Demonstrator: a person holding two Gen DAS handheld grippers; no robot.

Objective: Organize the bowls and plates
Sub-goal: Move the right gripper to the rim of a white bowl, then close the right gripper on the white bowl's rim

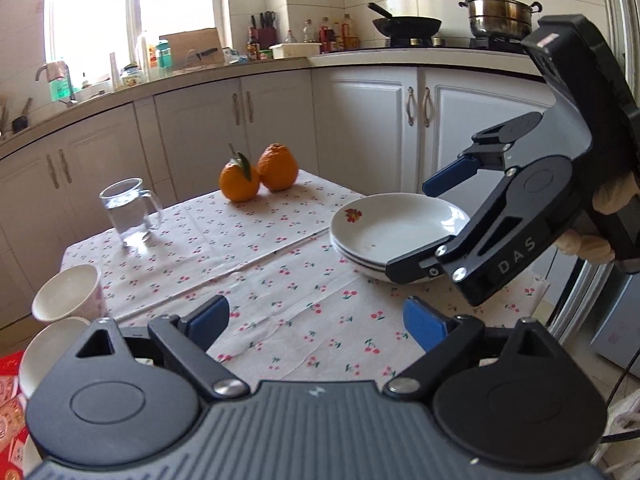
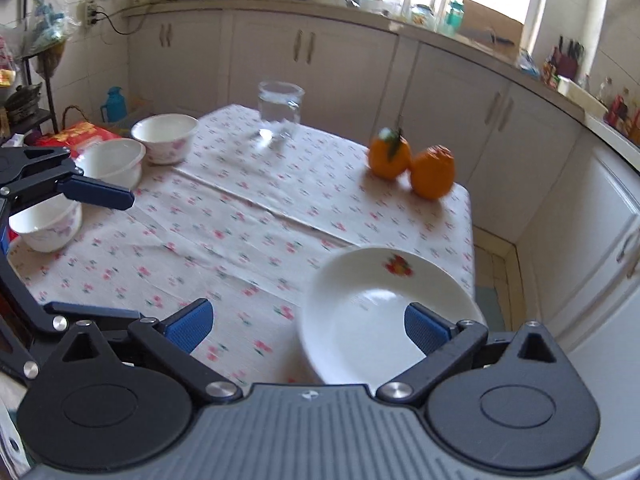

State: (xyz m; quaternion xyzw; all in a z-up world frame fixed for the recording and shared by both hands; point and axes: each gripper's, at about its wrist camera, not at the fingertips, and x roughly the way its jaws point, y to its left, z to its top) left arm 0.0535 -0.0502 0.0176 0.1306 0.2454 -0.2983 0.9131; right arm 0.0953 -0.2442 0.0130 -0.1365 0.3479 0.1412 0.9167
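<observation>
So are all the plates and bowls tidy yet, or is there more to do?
Partly. The plates already sit stacked near the table's edge. Nothing is in hand: the left gripper and the right gripper both hang open and empty above the tablecloth. Still left, it seems: three white bowls stand separately at the far side and probably need nesting. The oranges and glass mug are untouched.

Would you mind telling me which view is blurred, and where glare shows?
Right wrist view: motion blur smears the oranges and the plate's flower print. Left wrist view: sharp on the stacked plates; the window is blown out white.
</observation>
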